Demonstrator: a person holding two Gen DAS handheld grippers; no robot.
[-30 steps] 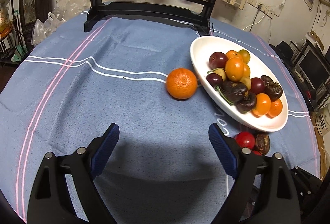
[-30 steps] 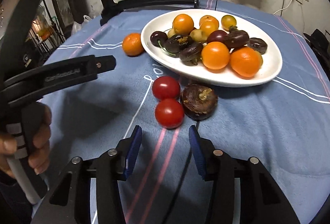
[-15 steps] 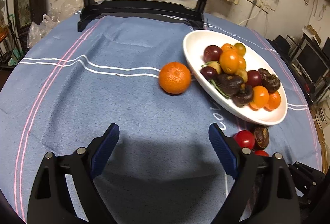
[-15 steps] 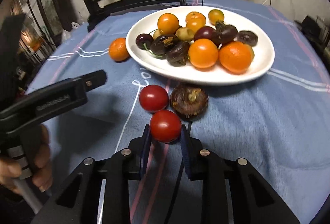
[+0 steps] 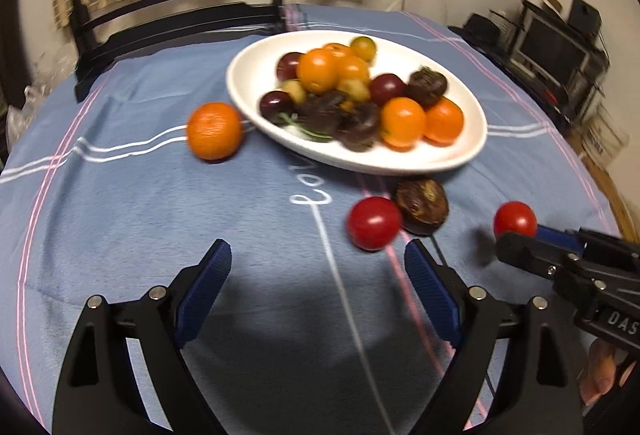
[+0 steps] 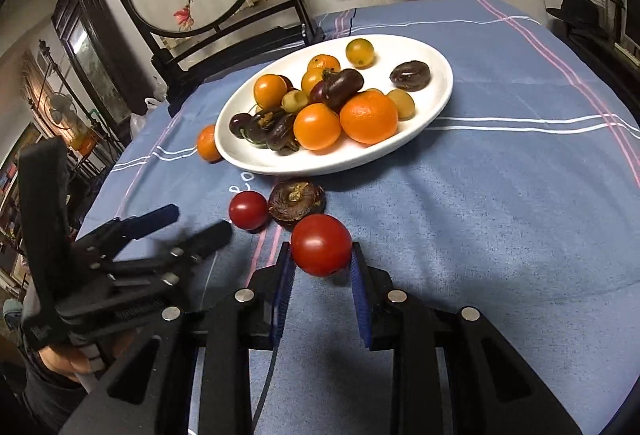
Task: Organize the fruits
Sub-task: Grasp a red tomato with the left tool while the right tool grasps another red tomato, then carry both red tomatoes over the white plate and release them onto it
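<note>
The oval white plate [image 6: 436,103] is carrying glossy oranges, plums and wrinkled dark fruit. Your right tool [image 6: 320,267] is clamping a smooth red tomato [image 6: 321,251] above the blue cloth; your left tool [image 5: 318,275] is gaping wide, holding nothing.

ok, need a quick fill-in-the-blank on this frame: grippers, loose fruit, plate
1. The right gripper is shut on a red ____.
2. The left gripper is ____ and holds nothing.
3. The loose orange lies on the cloth beside the white ____.
4. Beside the second tomato on the cloth sits a dark ____ fruit.

Missing words: tomato; open; plate; brown
</note>
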